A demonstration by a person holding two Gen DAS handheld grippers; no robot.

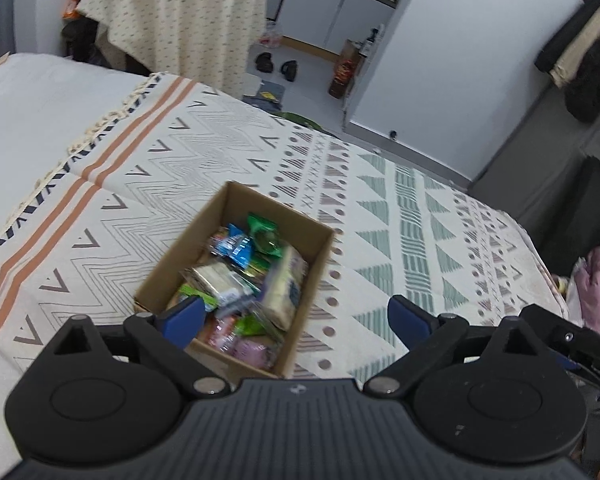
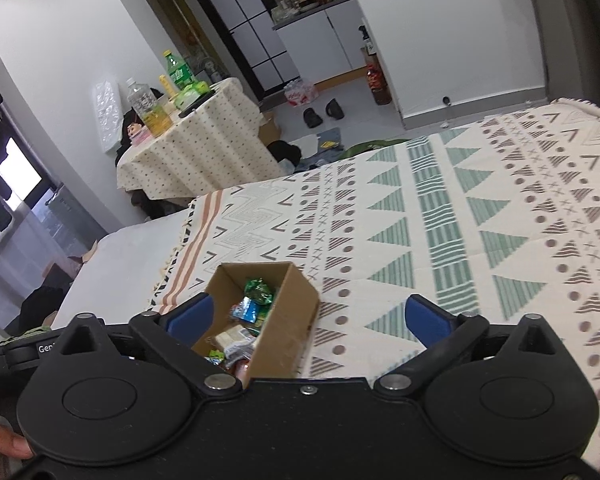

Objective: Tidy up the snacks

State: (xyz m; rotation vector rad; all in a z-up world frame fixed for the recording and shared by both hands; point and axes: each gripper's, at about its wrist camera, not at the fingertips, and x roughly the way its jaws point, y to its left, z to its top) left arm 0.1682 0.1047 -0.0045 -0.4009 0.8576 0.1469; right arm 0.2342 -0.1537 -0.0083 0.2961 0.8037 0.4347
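An open brown cardboard box (image 1: 320,240) sits on the patterned bedspread (image 1: 380,208), filled with several wrapped snacks: a blue packet (image 1: 236,246), a green packet (image 1: 264,236), pale cracker packs (image 1: 284,284) and pink ones near the front. My left gripper (image 1: 298,316) hovers above the box's near end, open, nothing between its blue fingers. In the right wrist view the same box (image 2: 296,312) lies low and left of centre with the snacks (image 2: 252,308) inside. My right gripper (image 2: 308,318) is open and empty above the box's near right corner.
The bedspread (image 2: 460,220) covers a wide bed; plain white sheet (image 1: 40,96) shows to the left. Beyond the bed stands a small table with a dotted cloth (image 2: 196,144) holding bottles (image 2: 150,108). Shoes (image 2: 324,114) and clutter lie on the floor. A hand (image 2: 0,452) holds the right gripper.
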